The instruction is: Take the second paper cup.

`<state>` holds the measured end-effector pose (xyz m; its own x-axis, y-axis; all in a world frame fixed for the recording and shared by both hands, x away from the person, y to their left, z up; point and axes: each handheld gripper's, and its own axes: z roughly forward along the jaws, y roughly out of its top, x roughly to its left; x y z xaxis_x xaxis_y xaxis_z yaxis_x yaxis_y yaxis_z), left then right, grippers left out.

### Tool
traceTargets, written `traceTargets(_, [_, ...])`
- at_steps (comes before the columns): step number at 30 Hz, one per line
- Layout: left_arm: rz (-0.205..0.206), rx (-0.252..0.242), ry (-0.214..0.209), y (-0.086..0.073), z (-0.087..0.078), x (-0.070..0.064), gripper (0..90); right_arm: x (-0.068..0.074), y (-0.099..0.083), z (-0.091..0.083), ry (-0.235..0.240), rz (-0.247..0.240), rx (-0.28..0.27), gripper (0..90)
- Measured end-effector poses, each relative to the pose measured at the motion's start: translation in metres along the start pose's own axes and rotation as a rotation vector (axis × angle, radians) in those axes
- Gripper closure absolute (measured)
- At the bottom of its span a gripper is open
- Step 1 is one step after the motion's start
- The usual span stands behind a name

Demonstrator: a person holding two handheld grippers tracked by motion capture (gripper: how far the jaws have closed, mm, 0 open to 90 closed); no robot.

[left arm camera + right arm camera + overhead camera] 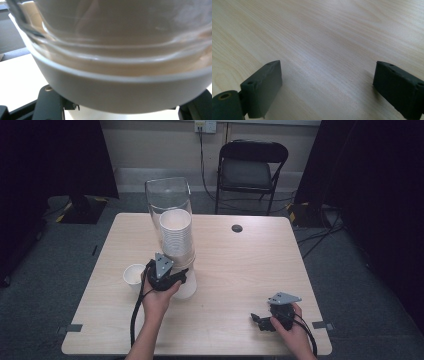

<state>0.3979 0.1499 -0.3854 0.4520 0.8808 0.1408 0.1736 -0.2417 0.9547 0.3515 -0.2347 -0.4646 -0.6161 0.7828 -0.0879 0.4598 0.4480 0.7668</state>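
Note:
A clear plastic tube (167,195) stands tilted at the table's middle left, with a stack of white paper cups (176,232) inside it. The lowest cup (188,289) sticks out under the tube, and my left gripper (181,278) is shut on it from the left. In the left gripper view that cup's white wall (125,92) sits between the two black jaws, with the tube's clear rim (120,47) above it. My right gripper (260,321) rests near the front right edge, open, with bare tabletop (327,50) between its fingers (263,87).
A single white cup (134,275) stands upright on the wooden table (240,270), just left of my left gripper. A dark cable grommet (237,228) sits in the tabletop toward the back. A black folding chair (252,167) stands behind the table.

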Motion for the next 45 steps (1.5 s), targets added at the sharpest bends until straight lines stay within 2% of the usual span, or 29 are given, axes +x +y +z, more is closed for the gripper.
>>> traceTargets(7, [-0.001,-0.002,0.006,0.0,0.001,0.0,34.6,0.0,0.0,0.0,0.0,-0.002,0.001,7.7])
traceTargets(9, [-0.019,-0.001,0.007,0.0,0.001,-0.001,34.5,0.0,0.0,0.0,0.0,0.0,0.0,7.7])
traceTargets(18, [-0.009,-0.003,0.019,-0.002,0.001,-0.003,34.9,0.0,0.0,0.0,-0.001,-0.002,0.001,7.6])
traceTargets(22, [-0.025,-0.003,0.016,-0.003,0.001,-0.003,35.1,0.0,0.0,0.0,-0.001,-0.002,0.0,7.7])
traceTargets(25, [-0.008,0.033,0.012,-0.004,0.001,-0.004,35.2,0.0,0.0,0.0,-0.001,-0.001,0.001,7.6])
traceTargets(26, [-0.014,0.052,0.015,-0.006,0.002,-0.004,35.3,0.0,0.0,0.0,-0.001,-0.002,0.0,7.6])
traceTargets(27, [-0.021,0.098,0.014,-0.011,0.004,-0.005,36.3,0.0,0.0,0.0,-0.002,-0.002,0.0,7.7])
traceTargets(28, [0.007,0.252,0.014,-0.033,0.012,-0.007,36.6,0.0,0.0,0.0,-0.001,-0.001,0.0,7.6])
traceTargets(29, [0.007,0.252,0.014,-0.033,0.012,-0.007,36.5,0.0,0.0,0.0,-0.001,-0.001,0.0,7.6])
traceTargets(30, [-0.044,0.261,0.0,-0.048,0.014,-0.008,36.5,0.0,0.0,0.0,-0.001,-0.001,-0.001,7.7])
traceTargets(31, [-0.077,0.239,-0.003,-0.058,0.014,-0.008,36.5,0.0,0.0,0.0,-0.002,-0.001,-0.001,7.7])
traceTargets(33, [-0.065,0.23,-0.009,-0.066,0.011,-0.01,36.3,0.0,0.0,0.0,0.0,0.0,0.0,7.6])
traceTargets(37, [-0.019,0.208,-0.029,-0.065,0.001,-0.007,35.9,0.0,0.0,0.0,0.0,-0.002,-0.002,7.5])
traceTargets(38, [-0.041,0.201,-0.041,-0.067,-0.001,-0.006,35.8,0.0,0.0,0.001,0.002,-0.003,-0.003,7.5])
traceTargets(42, [-0.025,0.209,-0.06,-0.077,-0.005,-0.007,35.6,-0.001,0.001,0.001,0.006,-0.006,-0.006,7.5])
traceTargets(43, [-0.047,0.213,-0.061,-0.079,-0.006,-0.009,35.5,-0.001,0.001,0.001,0.006,-0.005,-0.005,7.5])
traceTargets(44, [-0.032,0.216,-0.068,-0.081,-0.006,-0.009,35.5,0.0,0.001,0.001,0.004,-0.004,-0.005,7.6])
traceTargets(45, [-0.044,0.224,-0.072,-0.082,-0.008,-0.01,35.5,0.0,0.001,0.001,0.001,-0.003,-0.004,7.5])
